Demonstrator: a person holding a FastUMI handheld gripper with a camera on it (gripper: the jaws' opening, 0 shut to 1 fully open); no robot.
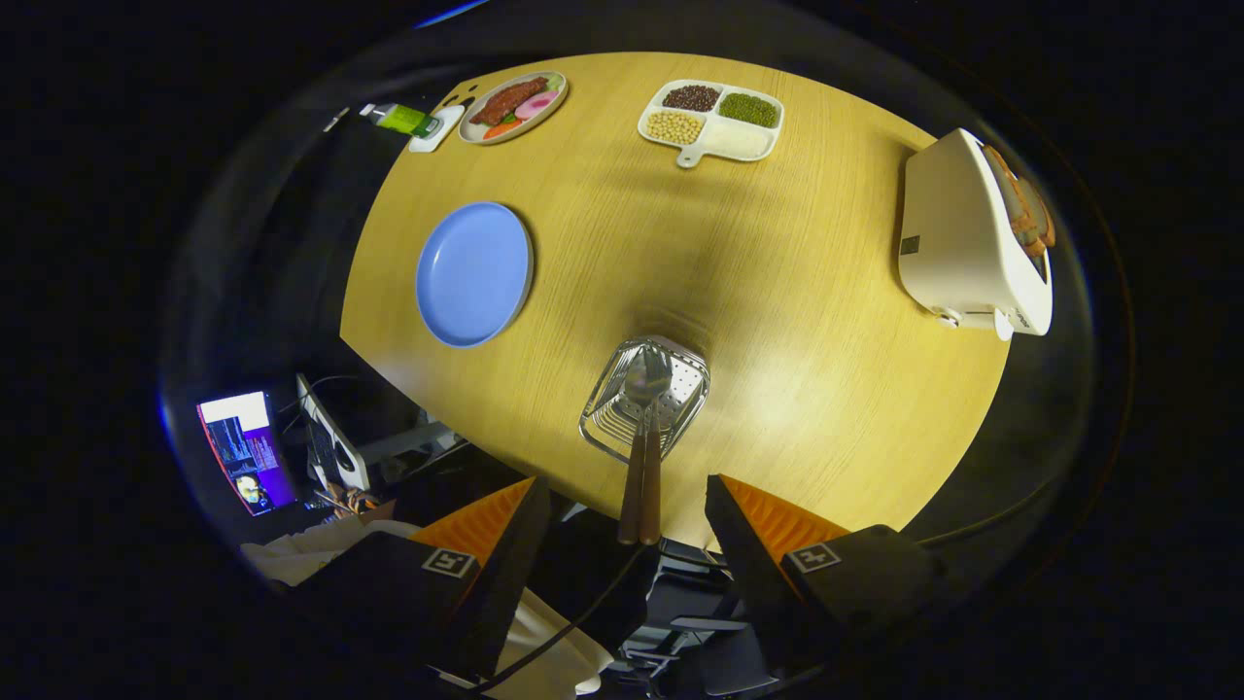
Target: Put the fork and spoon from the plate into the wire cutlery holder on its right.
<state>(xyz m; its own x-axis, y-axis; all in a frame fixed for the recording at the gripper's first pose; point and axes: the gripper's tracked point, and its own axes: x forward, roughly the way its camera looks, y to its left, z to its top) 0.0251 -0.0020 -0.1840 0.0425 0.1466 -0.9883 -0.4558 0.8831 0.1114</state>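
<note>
Nearest you, the gripper (627,525) has its fingers spread wide with nothing between them but air; the handle ends of the cutlery rise into the gap without touching either finger. Both pieces already stand in the wire cutlery holder (643,399), heads down and handles leaning back toward you, with the spoon (639,428) and the fork (654,428) pressed side by side. The blue plate (474,274) lies bare to the holder's left, well apart from it. From this, the placing looks done, and what remains is to come away cleanly.

To do that well, keep the fingers wide and draw straight back along the line of the handles. Do not swing sideways, because either finger could clip a handle end and tip the light holder. Lift clear before you turn.

Some things you cannot settle from here. The heads of the two pieces overlap in the basket, so which one is the fork is hard to say, and I name them by guess. You cannot see whether they rest on the holder's floor or hang on its wires. The holder sits close to the near edge of the table (777,292), but how near is unclear. The toaster (972,238) at the right has something in its slot, too distorted to identify.
</note>
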